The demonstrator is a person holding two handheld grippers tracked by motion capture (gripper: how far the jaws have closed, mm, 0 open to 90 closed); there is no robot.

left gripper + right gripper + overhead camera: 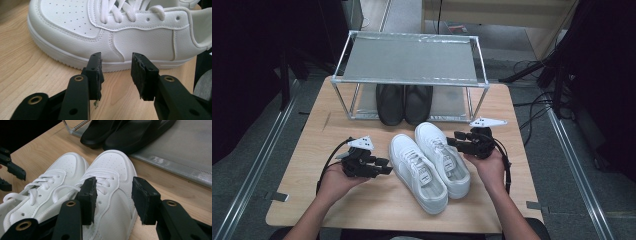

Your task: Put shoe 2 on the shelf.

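Honestly nothing readable here. The white sneakers (429, 162) on my desk (362, 200) carry no logo or size print I can make out, just stitching and perforation dots. There might be a tag on the insoles in the high view, but it's way too blurry to tell.

The white sneakers (430, 162) lie side by side mid-table, touching; bare tabletop (302, 200) lies open to their left, a narrower strip to their right; beyond their toes the metal shelf rack (412, 75) bars the way, black shoes (404, 104) filling its lower tier; its top tier is bare.
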